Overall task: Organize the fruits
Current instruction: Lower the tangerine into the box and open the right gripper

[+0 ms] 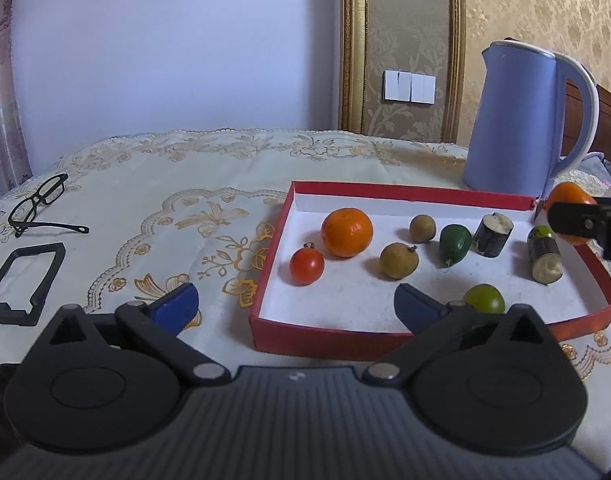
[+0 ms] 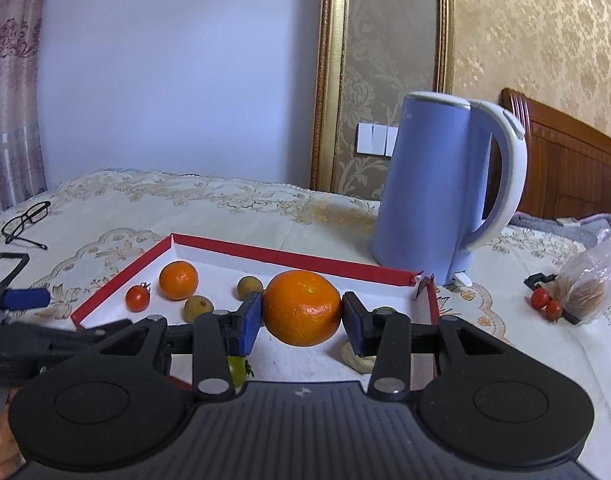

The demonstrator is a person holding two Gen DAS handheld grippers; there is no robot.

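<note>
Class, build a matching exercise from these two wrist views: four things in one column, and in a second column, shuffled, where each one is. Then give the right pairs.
Things
1. held orange
2. red tomato
3. eyeglasses
4. blue kettle

Places
A. on the tablecloth, far left of the red box
B. behind the box's far wall
C. between the pads of the right gripper
D. inside the box, near its left wall

Pairs: 1-C, 2-D, 3-A, 4-B
</note>
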